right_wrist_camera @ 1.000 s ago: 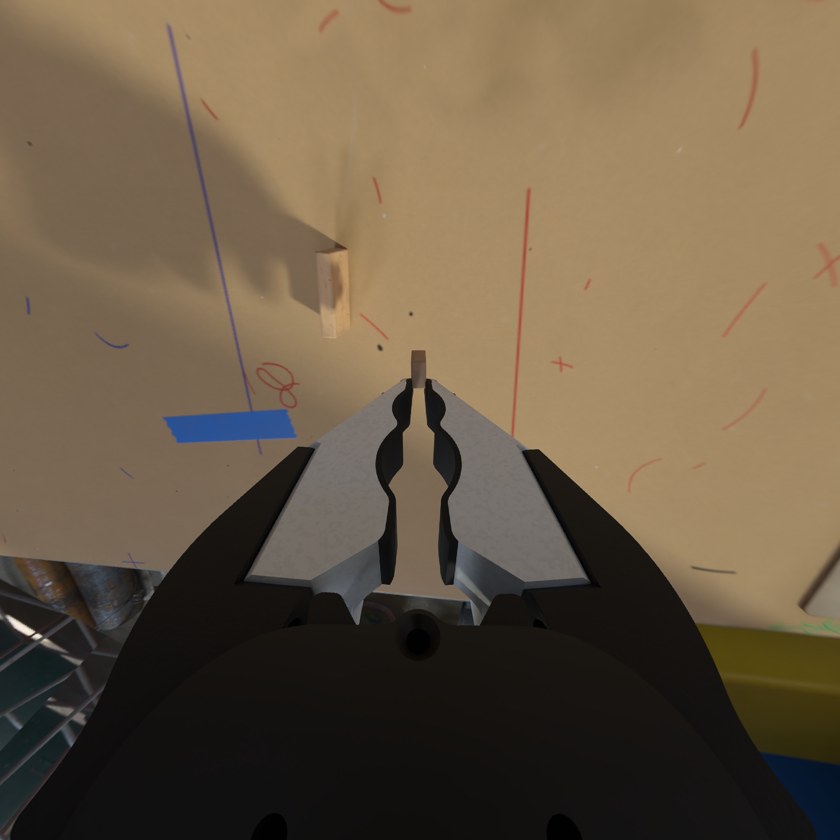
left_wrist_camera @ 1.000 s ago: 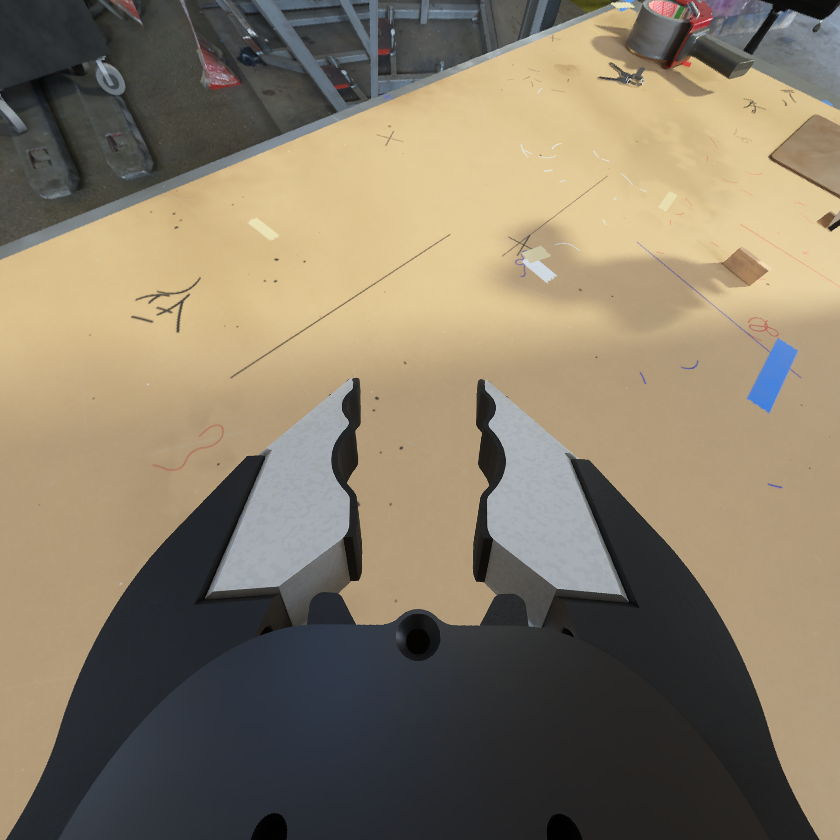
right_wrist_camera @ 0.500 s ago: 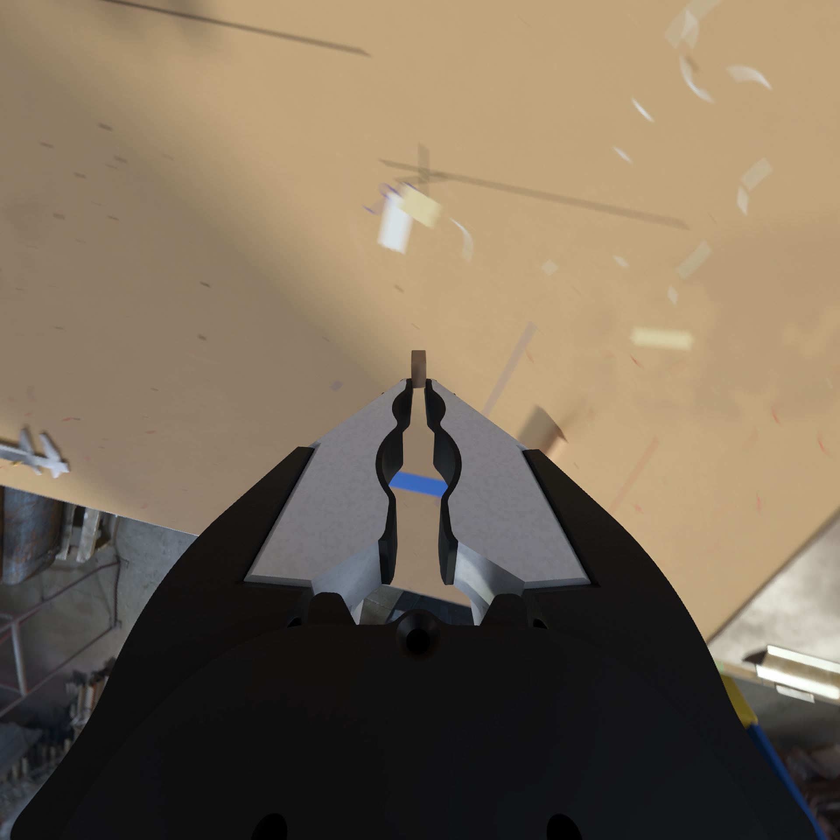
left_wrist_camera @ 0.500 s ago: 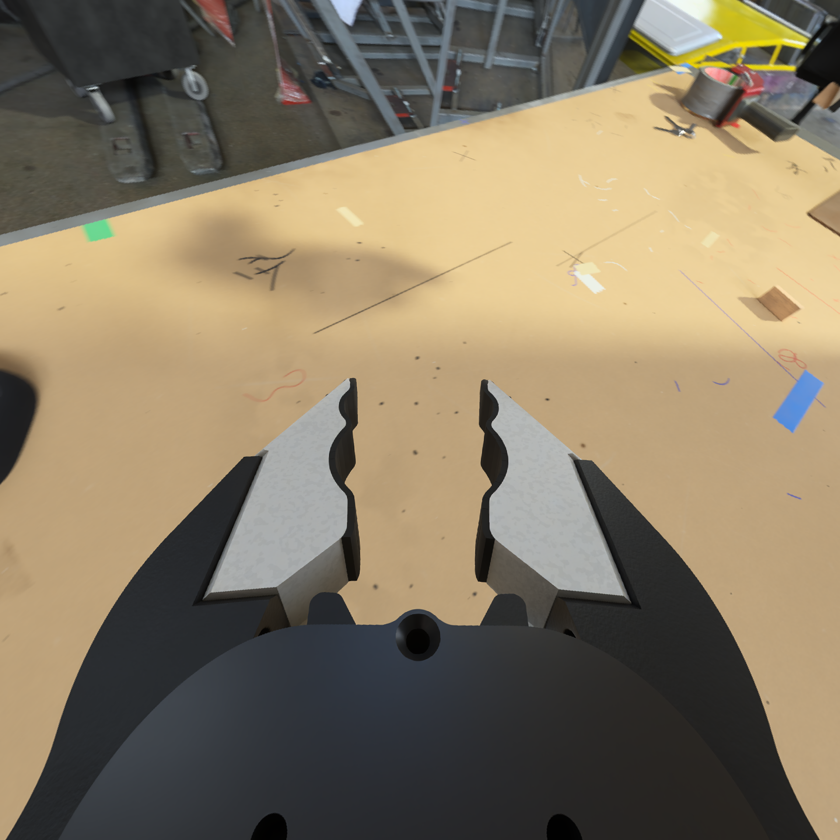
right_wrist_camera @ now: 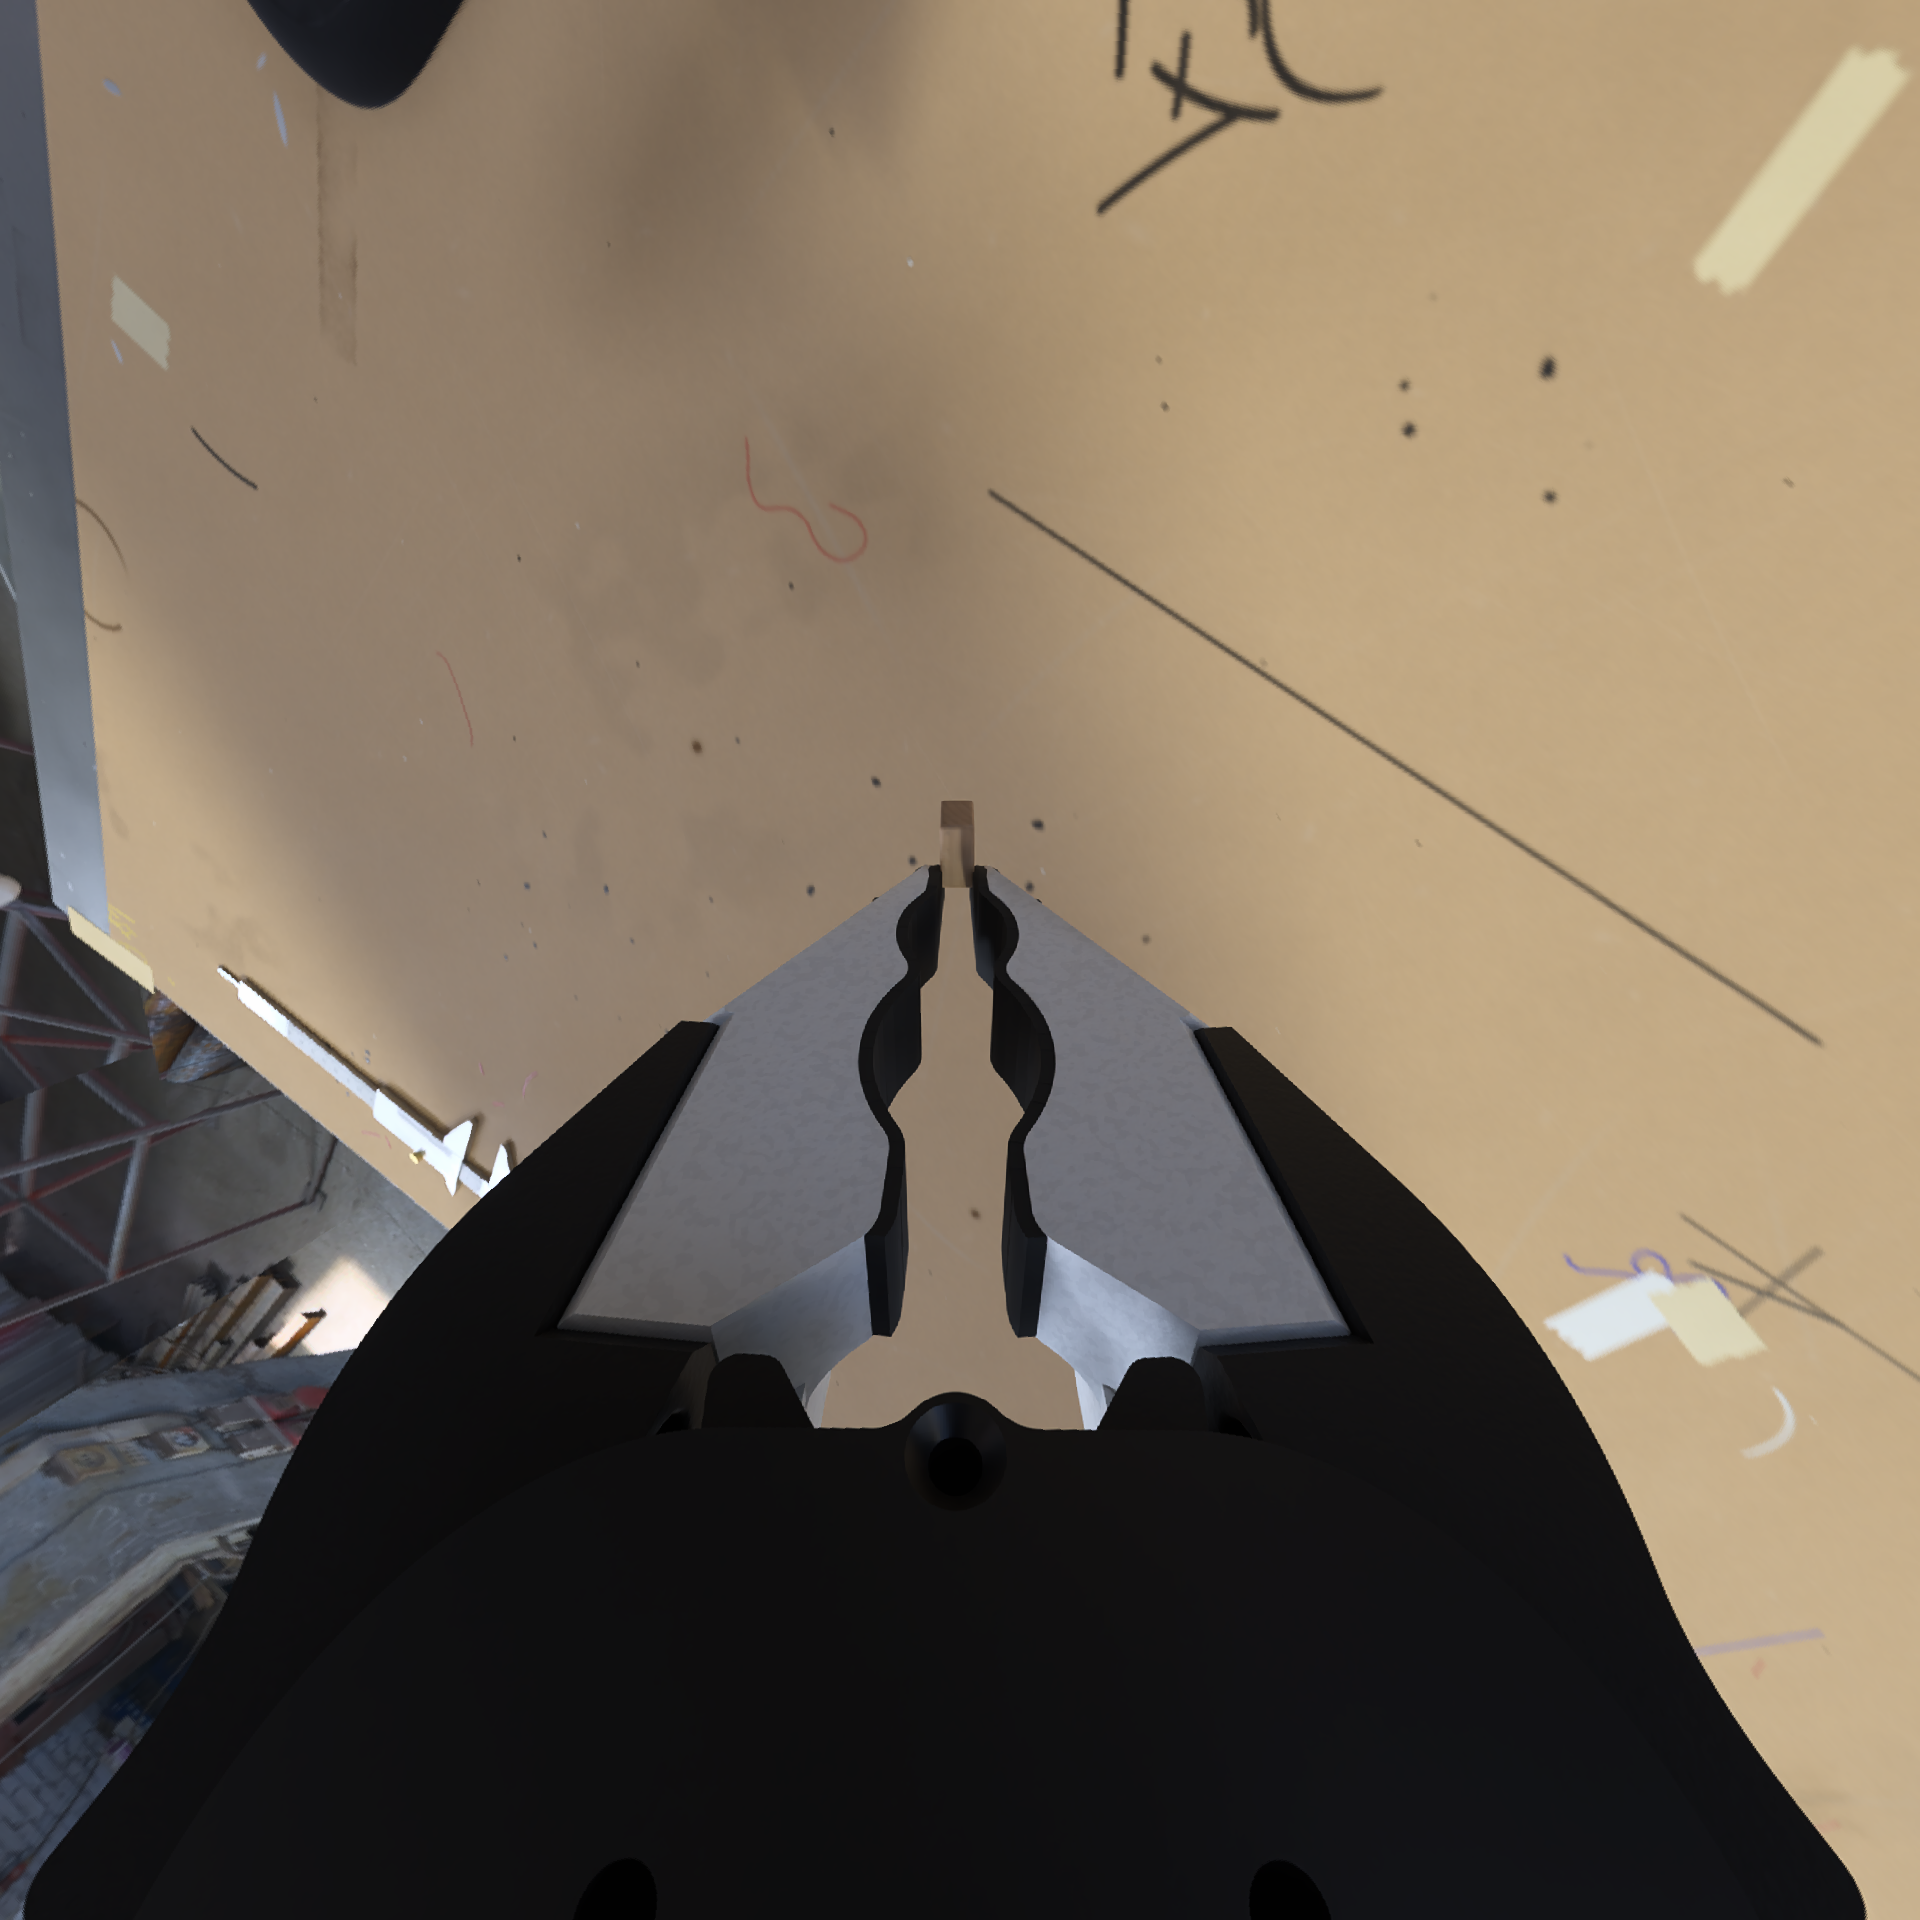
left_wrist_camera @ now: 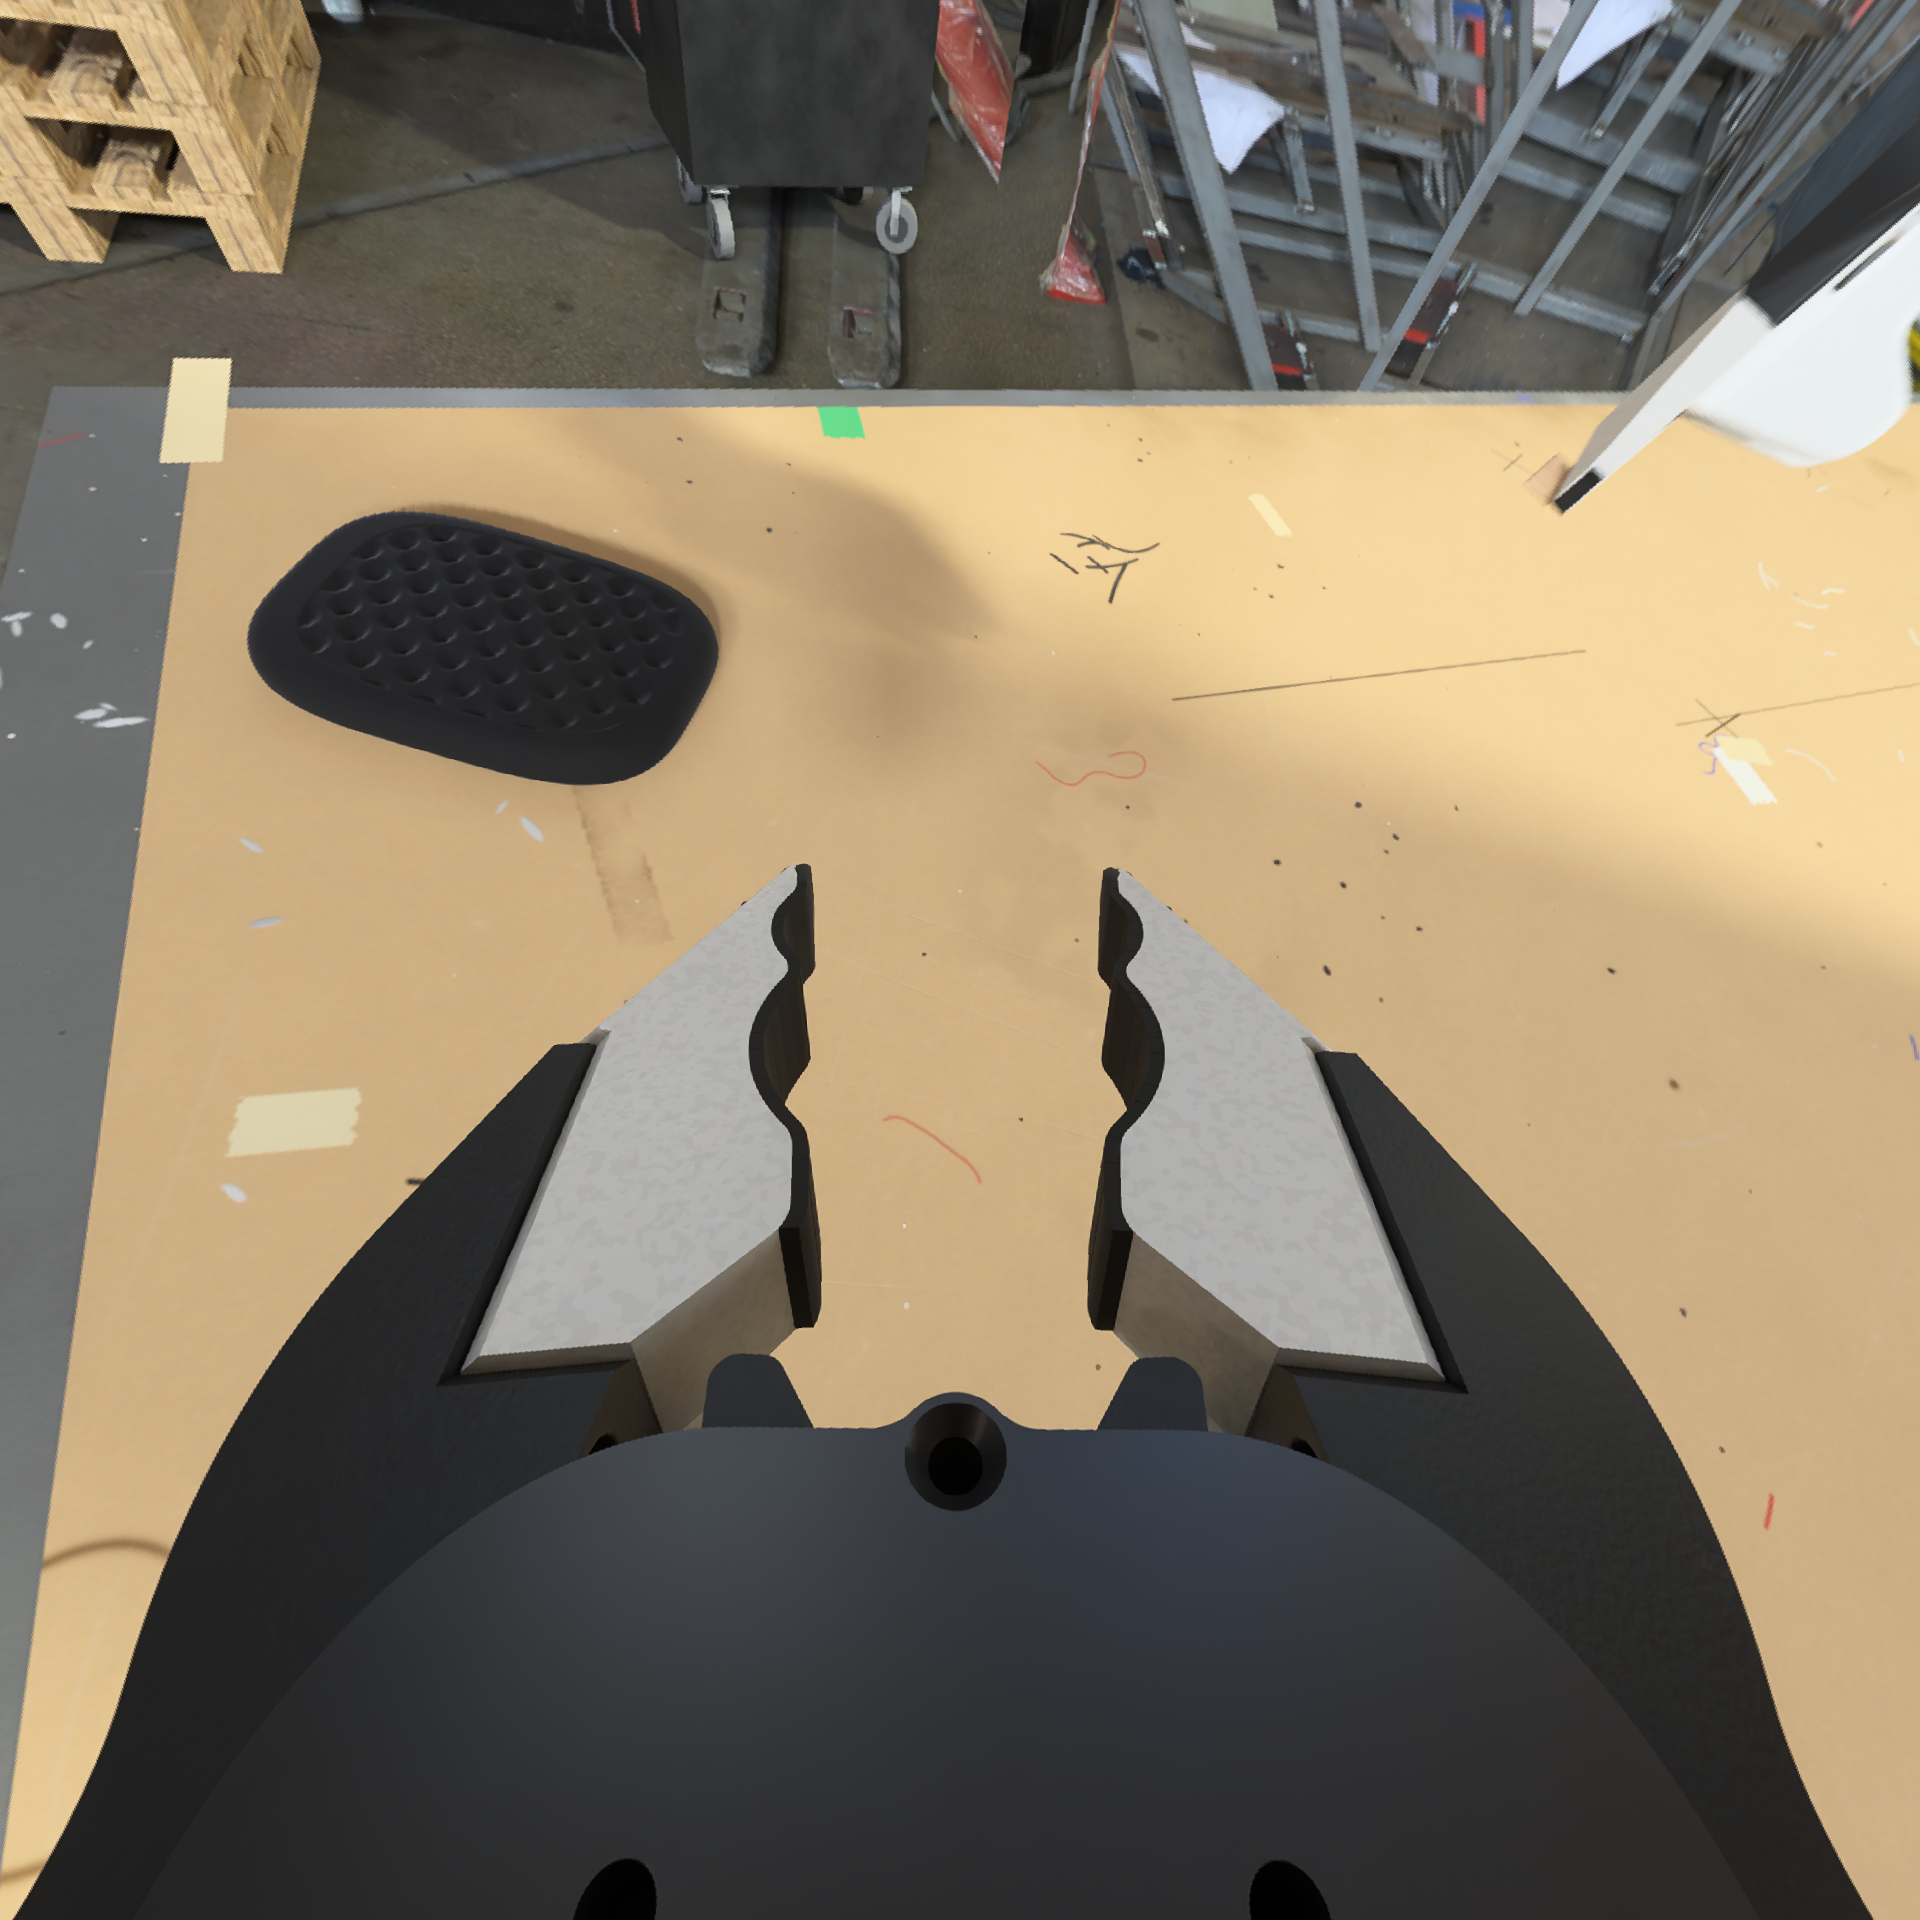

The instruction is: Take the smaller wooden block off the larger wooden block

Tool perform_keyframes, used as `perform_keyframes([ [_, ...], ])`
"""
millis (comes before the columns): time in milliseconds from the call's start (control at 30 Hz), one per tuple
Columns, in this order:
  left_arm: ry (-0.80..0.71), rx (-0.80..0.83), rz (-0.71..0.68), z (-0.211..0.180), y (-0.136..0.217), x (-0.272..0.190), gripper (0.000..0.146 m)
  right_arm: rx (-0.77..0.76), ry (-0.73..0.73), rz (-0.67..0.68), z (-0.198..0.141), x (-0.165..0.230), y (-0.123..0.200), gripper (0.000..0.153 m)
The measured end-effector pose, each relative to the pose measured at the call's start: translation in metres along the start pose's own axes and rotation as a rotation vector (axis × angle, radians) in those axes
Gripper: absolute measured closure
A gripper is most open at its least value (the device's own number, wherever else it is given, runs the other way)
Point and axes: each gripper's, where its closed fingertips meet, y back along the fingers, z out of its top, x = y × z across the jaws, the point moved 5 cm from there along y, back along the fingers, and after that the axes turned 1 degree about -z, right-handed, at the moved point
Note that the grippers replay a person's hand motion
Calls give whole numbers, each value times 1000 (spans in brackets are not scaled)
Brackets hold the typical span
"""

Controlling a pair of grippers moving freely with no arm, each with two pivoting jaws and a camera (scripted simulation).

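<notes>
Right wrist view: the right gripper (right_wrist_camera: 956, 883) pinches the smaller wooden block (right_wrist_camera: 956, 844) at its fingertips, above bare table (right_wrist_camera: 1351, 416). The larger block isn't visible, so removal looks done, with only setting down left. The left gripper (left_wrist_camera: 956, 883) hangs open and empty.

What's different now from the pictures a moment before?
Both grippers swung toward the table's left end. The larger block and blue tape slid out of the right wrist view, and a black dimpled pad came into the left wrist view. Nothing was grabbed or dropped. The right gripper still pinches the smaller wooden block at its tips, off the larger one, and the left gripper stays open and empty.
</notes>
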Motion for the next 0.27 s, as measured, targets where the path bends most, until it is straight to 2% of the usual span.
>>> perform_keyframes([
  [267,-8,14,-17,-5,-5,7,91,18,-82,-78,16,-6,-49,148],
])
